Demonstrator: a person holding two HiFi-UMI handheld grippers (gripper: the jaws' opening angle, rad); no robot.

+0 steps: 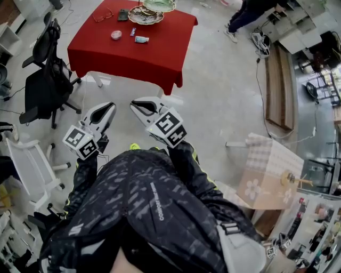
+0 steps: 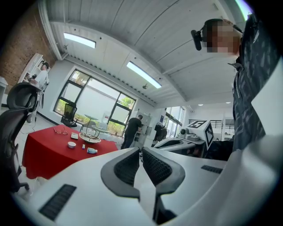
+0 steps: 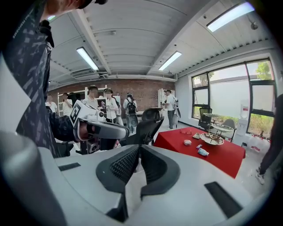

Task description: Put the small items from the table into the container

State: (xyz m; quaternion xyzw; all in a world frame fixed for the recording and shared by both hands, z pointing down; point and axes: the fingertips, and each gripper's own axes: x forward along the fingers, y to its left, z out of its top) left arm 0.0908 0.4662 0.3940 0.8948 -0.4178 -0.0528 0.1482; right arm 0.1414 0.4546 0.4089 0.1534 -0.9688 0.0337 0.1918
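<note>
On the red tabletop (image 1: 160,56) a two-tier dish (image 1: 145,16) stands near the far edge, glasses (image 1: 103,15) and a dark flat item (image 1: 123,14) lie left of it, and a round white jar (image 1: 116,35), a small blue piece (image 1: 132,32) and a pale blue tube (image 1: 141,39) lie nearer, each apart.

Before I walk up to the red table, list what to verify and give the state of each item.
1. Left gripper empty: ok; fingers together, nothing between them.
2. Right gripper empty: ok; fingers together, nothing between them.
3. Fingers open for a grasp: not ok; both grippers are shut.
4. Red table within reach: not ok; it stands ahead, across the floor from both grippers.
5. Small items present: ok; a round tin, a blue tube and glasses lie on the cloth.
6. Container identified: cannot tell; a tiered dish stands at the far edge, and it may be the container.
</note>
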